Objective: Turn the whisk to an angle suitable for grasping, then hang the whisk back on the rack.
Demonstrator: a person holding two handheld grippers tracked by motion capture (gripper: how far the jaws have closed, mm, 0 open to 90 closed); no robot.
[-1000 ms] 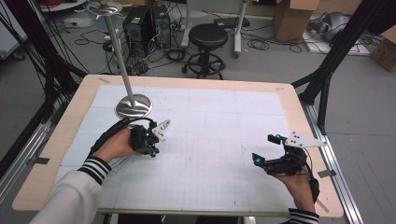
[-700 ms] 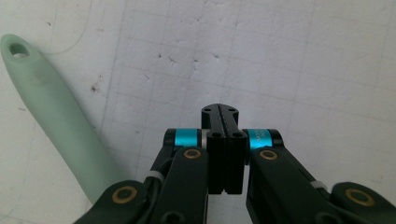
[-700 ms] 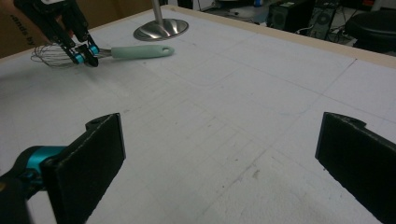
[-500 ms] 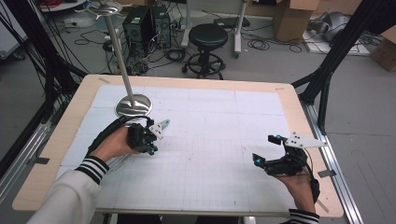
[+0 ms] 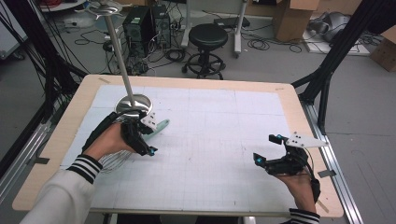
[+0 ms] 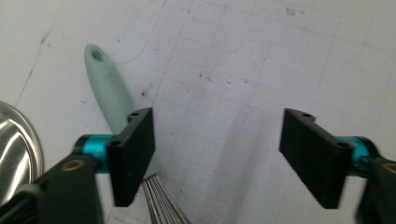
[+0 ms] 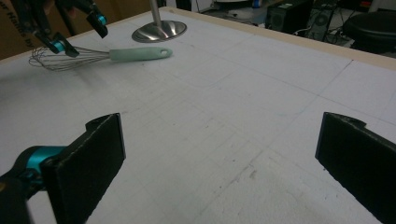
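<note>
A whisk with a mint-green handle (image 5: 159, 126) (image 6: 109, 93) (image 7: 135, 54) lies flat on the white gridded table (image 5: 215, 140), its wires (image 6: 161, 205) pointing back toward the person. My left gripper (image 5: 142, 140) (image 6: 219, 158) hovers over it. Its jaws have just been opening and now stand wide apart; the handle runs under the left jaw and no pad presses on it. My right gripper (image 5: 268, 149) (image 7: 219, 172) rests near the front right of the table, open, with only bare table between its jaws.
A metal pole on a round shiny base (image 5: 134, 105) (image 6: 14, 149) (image 7: 159, 30) stands just behind the whisk, close to my left hand. Beyond the table's far edge are a black stool (image 5: 208, 35), computer cases and cables on the floor.
The left gripper's jaws have gone from shut on the whisk to wide open, and the whisk now lies loose on the table. The right gripper has stayed put.
</note>
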